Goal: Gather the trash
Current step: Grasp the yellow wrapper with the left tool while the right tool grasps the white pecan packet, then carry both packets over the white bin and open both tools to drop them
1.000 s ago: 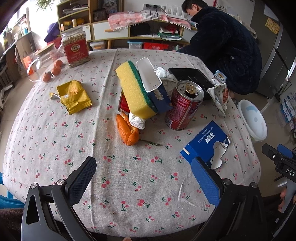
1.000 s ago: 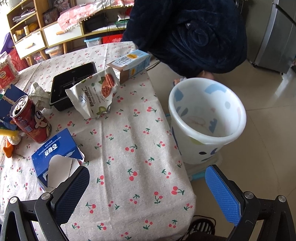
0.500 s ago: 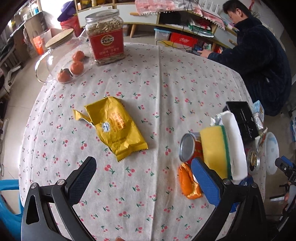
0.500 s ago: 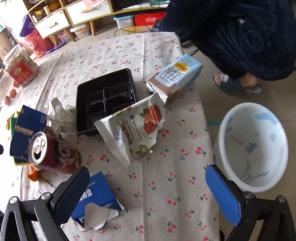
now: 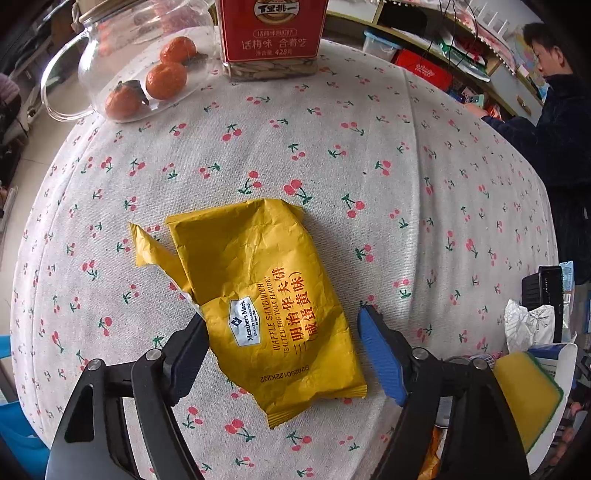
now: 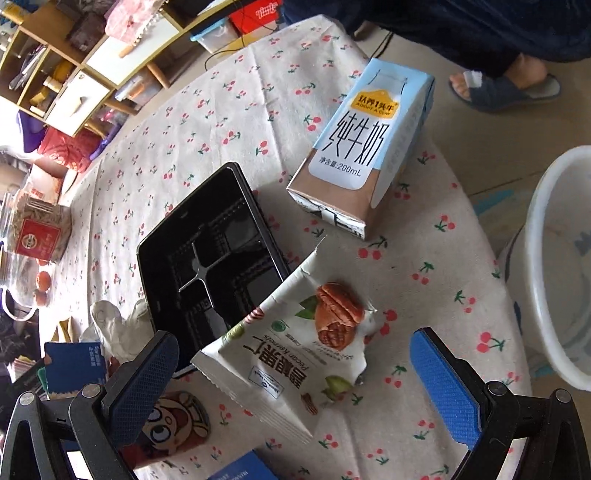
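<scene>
A torn yellow waffle-sandwich wrapper (image 5: 258,291) lies flat on the cherry-print tablecloth (image 5: 369,155). My left gripper (image 5: 284,350) is open, its fingers either side of the wrapper's near end. My right gripper (image 6: 291,373) is open around a white pecan snack bag (image 6: 295,354). Behind the bag lie a black plastic tray (image 6: 210,258) and a light-blue milk carton (image 6: 362,147). The white trash bin (image 6: 557,266) stands on the floor beside the table at right.
A glass jug with oranges (image 5: 147,74) and a red-labelled seed jar (image 5: 269,33) stand at the table's far side. A yellow sponge (image 5: 524,391), crumpled tissue (image 6: 118,325), a cartoon can (image 6: 173,428) and blue cartons (image 6: 74,365) sit nearby. A seated person (image 5: 554,122) is at right.
My left gripper has swung left and down onto the yellow wrapper, which now lies between its fingers. My right gripper has moved forward over the table to straddle the snack bag.
</scene>
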`<control>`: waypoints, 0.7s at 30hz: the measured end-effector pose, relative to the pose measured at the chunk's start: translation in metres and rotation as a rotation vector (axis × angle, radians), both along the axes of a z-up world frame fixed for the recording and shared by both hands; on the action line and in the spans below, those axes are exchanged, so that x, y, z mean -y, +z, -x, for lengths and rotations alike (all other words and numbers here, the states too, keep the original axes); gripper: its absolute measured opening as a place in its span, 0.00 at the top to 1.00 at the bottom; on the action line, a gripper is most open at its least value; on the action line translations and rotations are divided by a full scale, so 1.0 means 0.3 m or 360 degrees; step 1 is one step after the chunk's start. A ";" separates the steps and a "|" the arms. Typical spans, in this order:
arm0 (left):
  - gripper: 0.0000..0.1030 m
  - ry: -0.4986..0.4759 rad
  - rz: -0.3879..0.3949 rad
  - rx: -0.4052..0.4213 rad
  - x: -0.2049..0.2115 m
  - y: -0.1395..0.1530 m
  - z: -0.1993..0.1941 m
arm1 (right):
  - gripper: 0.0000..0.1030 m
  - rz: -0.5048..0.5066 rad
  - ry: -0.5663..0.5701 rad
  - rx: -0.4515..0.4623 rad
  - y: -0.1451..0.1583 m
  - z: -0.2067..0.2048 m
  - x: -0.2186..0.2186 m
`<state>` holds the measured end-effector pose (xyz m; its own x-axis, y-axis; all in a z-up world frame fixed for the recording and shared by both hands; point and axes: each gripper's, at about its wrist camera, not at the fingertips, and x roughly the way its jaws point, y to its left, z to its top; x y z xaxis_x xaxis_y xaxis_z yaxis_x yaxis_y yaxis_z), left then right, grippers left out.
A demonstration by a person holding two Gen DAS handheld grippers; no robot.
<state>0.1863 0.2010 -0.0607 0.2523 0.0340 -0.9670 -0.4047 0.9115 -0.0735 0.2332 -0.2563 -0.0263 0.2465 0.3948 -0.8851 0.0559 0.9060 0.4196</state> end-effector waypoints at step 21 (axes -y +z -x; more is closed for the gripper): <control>0.56 -0.0153 0.0090 0.0197 0.045 0.133 0.107 | 0.52 0.0143 0.0039 0.0034 -0.005 0.086 0.089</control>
<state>0.1542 0.1875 -0.0209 0.3691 -0.0498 -0.9281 -0.3003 0.9386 -0.1698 0.2075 -0.2829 -0.0279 0.2571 0.3202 -0.9118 0.0250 0.9410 0.3375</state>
